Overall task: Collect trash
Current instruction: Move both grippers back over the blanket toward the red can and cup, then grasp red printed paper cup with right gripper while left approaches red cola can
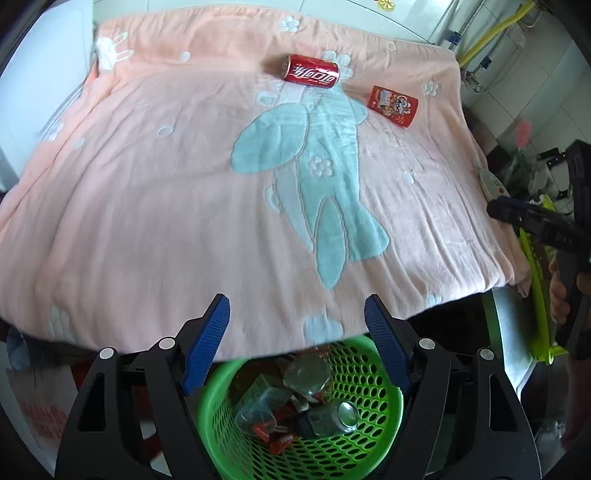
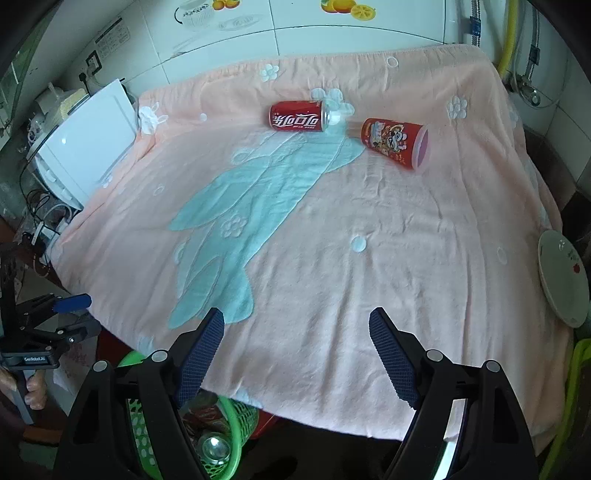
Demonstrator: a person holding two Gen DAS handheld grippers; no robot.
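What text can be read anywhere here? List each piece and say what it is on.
"可口可乐" in white script, seen upside down: red can lying on the pink blanket.
"GenRobot.AI": black handle of the left gripper; tiny, so this reading is unsure.
Red cup: cartoon print, lettering too blurred.
Wall notice and tile stickers: too small.

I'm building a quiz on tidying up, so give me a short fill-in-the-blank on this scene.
1. The cola can lies on its ____ on the pink blanket.
2. The basket holding the collected trash is coloured ____.
3. The left gripper and the right gripper both hold ____.
4. Beside the can lies a red ____ with a cartoon print.

Missing words: side; green; nothing; cup
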